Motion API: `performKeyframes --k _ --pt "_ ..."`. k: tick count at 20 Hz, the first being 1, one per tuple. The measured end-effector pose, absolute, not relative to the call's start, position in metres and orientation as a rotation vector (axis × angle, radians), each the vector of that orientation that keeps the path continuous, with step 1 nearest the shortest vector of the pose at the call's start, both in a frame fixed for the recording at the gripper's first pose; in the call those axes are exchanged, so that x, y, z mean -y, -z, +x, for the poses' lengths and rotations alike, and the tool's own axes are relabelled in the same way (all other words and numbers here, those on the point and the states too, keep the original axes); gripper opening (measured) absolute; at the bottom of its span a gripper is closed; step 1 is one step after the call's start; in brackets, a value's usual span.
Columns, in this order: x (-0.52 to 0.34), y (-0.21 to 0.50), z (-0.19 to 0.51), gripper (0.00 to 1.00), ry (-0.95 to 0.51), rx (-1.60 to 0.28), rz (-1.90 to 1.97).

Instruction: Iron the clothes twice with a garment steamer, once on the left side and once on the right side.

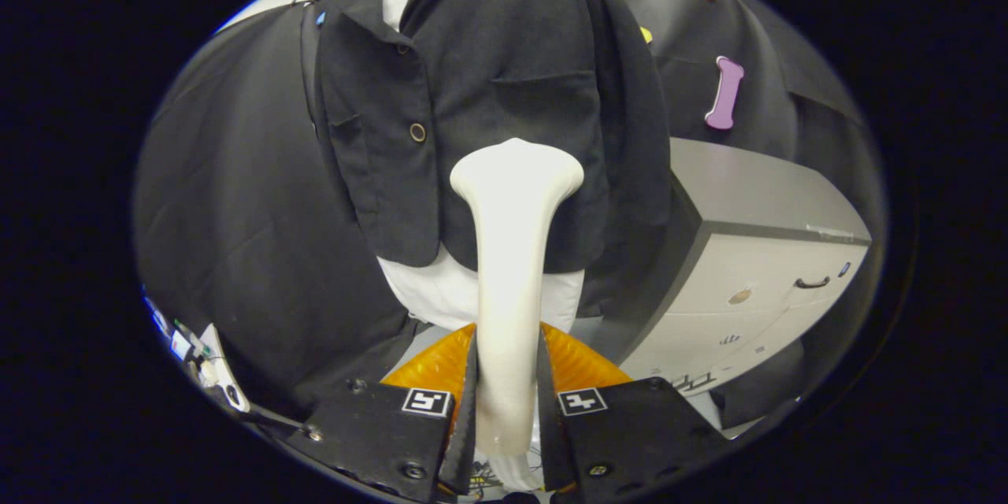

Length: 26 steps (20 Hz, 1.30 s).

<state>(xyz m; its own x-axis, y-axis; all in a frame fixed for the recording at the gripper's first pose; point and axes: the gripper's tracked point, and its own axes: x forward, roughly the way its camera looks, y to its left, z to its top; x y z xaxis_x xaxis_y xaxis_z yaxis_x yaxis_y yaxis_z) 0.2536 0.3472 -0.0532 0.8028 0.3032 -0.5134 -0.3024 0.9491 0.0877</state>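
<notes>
Black cloth lines the booth behind everything, and a pale cabinet [756,268] with a dark handle stands at about 4 o'clock from the hanging clothes. A dark jacket [504,94] with a brass button hangs straight ahead, worn over a white garment [441,291] whose hem shows below the jacket's lower edge and whose collar peeks out at 12 o'clock.

Both fingers of the gripper [508,409] are pinched onto the handle of a cream garment steamer [512,252], one finger pressing each side of the shaft. From that grip the steamer runs upright away from the fingers toward 12 o'clock, flaring into a wide head in front of the jacket, below the chest pocket and at 3 o'clock from the button. Whether the head actually touches the cloth cannot be told from this angle. The gripper points level at the garment's front, roughly centred on it, with the steamer's shaft crossing the white hem on its way up.

An orange ribbed object [579,366] sits just beyond the fingers, showing on both sides of the handle. Some small white gear lies low at 8 o'clock, too blurred to identify.
</notes>
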Motion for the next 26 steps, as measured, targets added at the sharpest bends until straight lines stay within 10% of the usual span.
performKeyframes --k 26 --pt "-0.476 -0.239 0.195 0.36 -0.506 -0.03 0.022"
